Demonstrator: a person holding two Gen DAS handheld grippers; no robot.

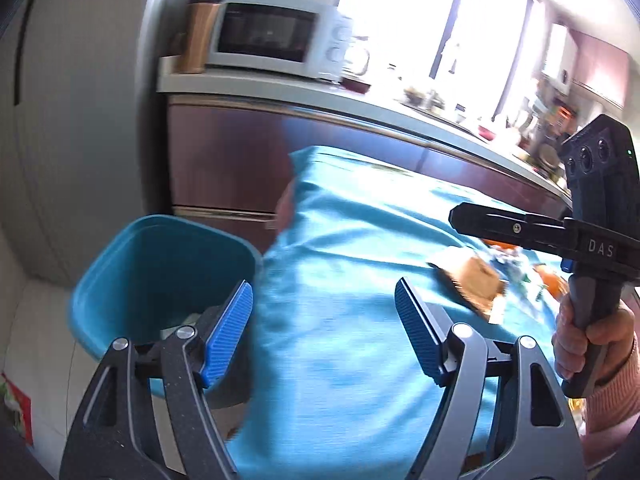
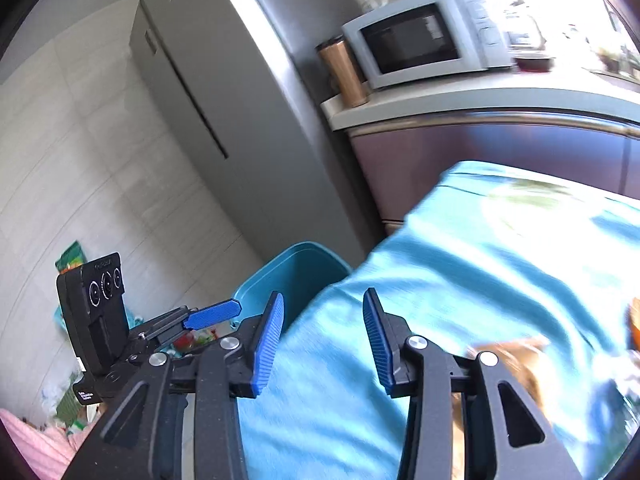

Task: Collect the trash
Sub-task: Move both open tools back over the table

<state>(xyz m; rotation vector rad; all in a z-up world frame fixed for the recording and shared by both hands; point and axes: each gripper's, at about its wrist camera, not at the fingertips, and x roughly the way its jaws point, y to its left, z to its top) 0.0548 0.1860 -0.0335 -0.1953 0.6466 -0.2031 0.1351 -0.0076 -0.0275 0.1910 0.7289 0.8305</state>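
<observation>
— How are the fingers set?
— Left gripper spread wide, right gripper partly spread; nothing gripped.
— The trash?
— Blurred brown scrap, possibly cardboard, seen on the turquoise tablecloth, teal plastic bin beside.

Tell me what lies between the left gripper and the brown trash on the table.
Only bare blue tablecloth lies between the open, empty left gripper and the brown trash, as the left wrist view shows.

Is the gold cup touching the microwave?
Cannot tell. In both views the gold cup stands right beside the microwave, but blur and angle hide any contact or gap.
</observation>
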